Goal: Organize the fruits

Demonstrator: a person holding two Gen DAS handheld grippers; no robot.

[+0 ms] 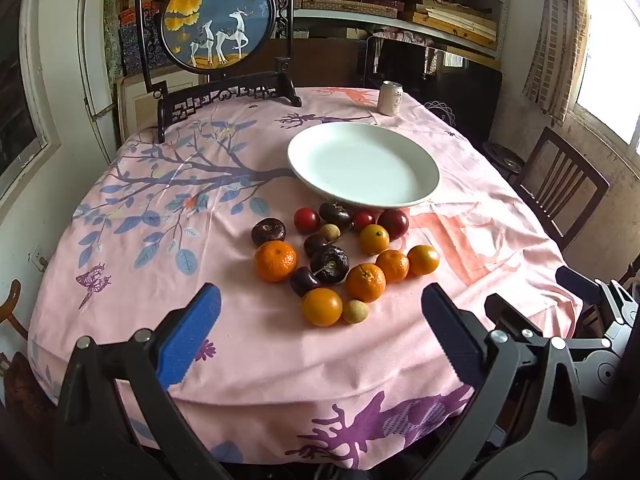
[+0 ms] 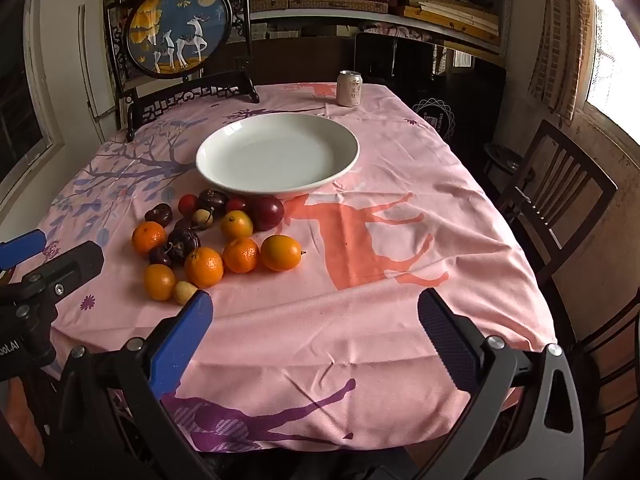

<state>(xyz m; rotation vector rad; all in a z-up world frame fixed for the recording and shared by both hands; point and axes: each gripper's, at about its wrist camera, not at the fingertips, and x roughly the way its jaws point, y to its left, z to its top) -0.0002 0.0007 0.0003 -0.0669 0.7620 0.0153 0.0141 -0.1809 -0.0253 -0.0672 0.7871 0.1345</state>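
Just in front of the one white plate (image 1: 363,164) lie six oranges (image 1: 275,261), two pale longans (image 1: 355,311) and eight dark or red fruits (image 1: 330,264). One can (image 1: 390,98) stands behind the plate.

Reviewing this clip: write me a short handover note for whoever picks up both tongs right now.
Left tongs: open, holding nothing, hovering just short of the fruit pile.
Right tongs: open, holding nothing, over bare tablecloth to the right of the pile.
Fruit: all loose on the cloth in front of the white plate: oranges such as the nearest one, dark mangosteens, red plums and small tan longans.
Done: nothing; the plate holds no fruit.
Left: every piece still needs sorting, probably onto the plate. A drink can stands at the far edge.
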